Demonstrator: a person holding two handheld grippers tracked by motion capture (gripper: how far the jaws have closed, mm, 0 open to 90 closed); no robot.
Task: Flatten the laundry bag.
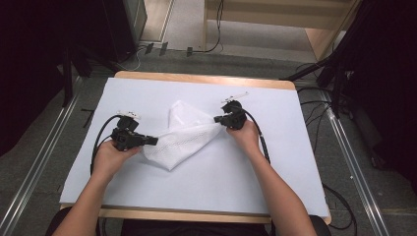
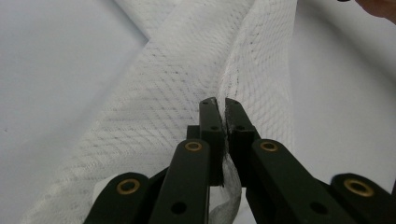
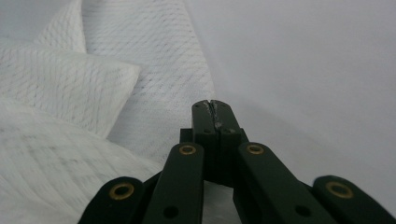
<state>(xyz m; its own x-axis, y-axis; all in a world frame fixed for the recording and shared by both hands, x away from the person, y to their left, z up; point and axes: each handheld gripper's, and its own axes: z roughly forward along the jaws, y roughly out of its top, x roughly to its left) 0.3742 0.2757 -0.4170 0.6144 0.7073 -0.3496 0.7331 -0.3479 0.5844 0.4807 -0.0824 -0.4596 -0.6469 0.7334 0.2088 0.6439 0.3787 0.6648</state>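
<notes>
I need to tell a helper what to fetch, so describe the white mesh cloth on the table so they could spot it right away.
Look at the wooden table with the pale sheet over its top. Near the middle lies the white mesh cloth, crumpled and folded, stretched between the left gripper and the right gripper, each with its jaws shut on an end. Its netted weave sets it apart from the smooth sheet.
</notes>
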